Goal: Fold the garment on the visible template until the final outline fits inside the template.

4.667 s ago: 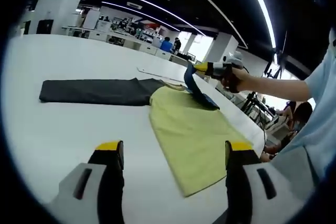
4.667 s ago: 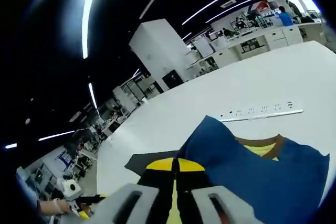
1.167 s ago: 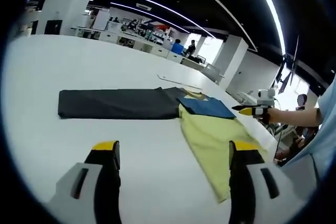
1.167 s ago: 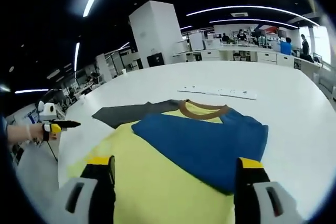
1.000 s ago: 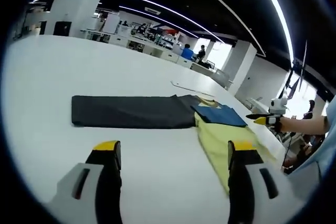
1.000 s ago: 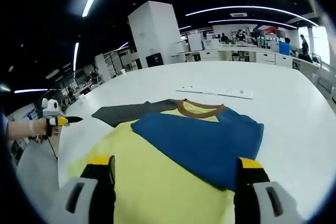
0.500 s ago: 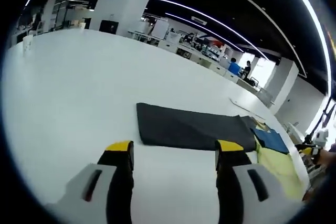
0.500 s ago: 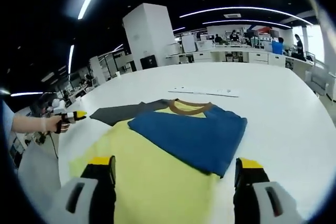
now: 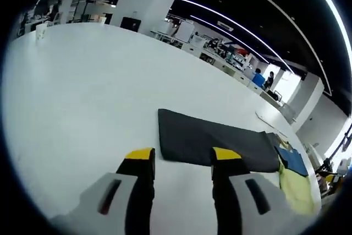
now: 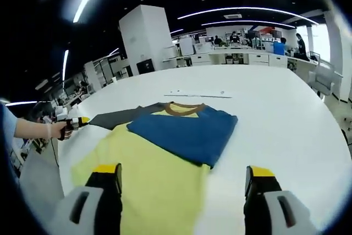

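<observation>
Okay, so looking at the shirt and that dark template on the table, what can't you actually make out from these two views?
- Left gripper view: most of the yellow shirt is cut off by the picture edge.
- Right gripper view: the dark template lies mostly hidden under the shirt.
- Right gripper view: the left gripper is too small to tell if its jaws are closed.
- Right gripper view: marks on the white strip are too small to read.

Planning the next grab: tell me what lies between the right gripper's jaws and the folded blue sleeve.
In the right gripper view, the yellow shirt body fills the stretch from the open right gripper up to the folded blue sleeve.
</observation>
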